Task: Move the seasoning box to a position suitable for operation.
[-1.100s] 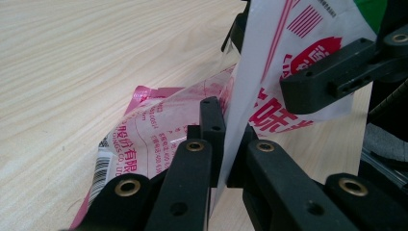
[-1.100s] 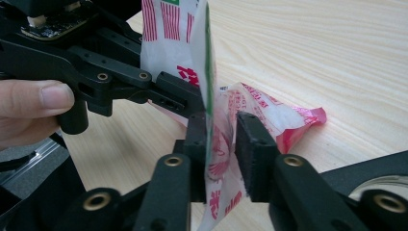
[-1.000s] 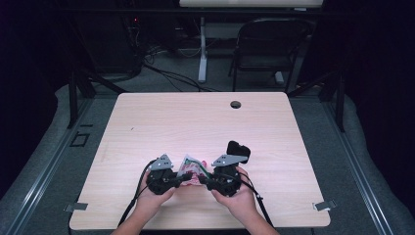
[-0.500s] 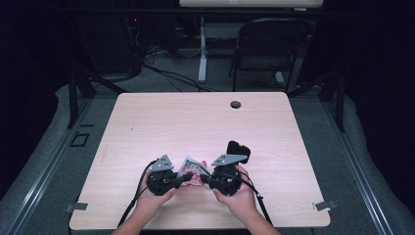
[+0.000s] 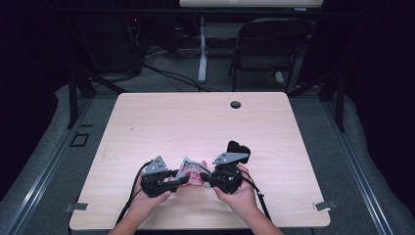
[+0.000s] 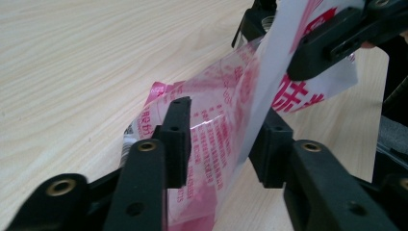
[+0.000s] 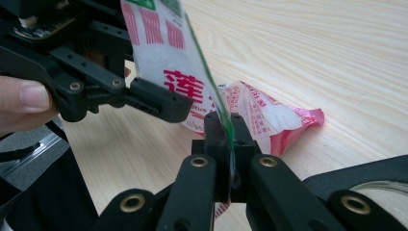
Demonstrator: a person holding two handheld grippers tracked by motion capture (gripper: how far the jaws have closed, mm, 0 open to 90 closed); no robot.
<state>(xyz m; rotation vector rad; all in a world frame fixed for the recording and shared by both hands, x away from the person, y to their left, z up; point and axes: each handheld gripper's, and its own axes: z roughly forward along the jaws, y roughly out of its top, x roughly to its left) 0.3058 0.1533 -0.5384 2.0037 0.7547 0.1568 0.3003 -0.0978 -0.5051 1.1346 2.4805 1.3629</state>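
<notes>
High view, left tongs (image 5: 185, 180) stood open around the pink bag (image 5: 192, 171), right tongs (image 5: 204, 178) pinched its edge, above the bench (image 5: 195, 122).

The packet (image 6: 226, 110) is glossy, crinkled plastic film; the table (image 5: 195, 122) is pale matt wood-grain; both grippers' jaws are matt black plastic.

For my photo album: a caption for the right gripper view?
Right gripper pinching a crinkly pink-and-white printed plastic packet above the table.

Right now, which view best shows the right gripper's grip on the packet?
Right gripper view: the right gripper pinches the packet edge flat. Left gripper view shows it far off, on the packet's top. High view shows it small.
</notes>
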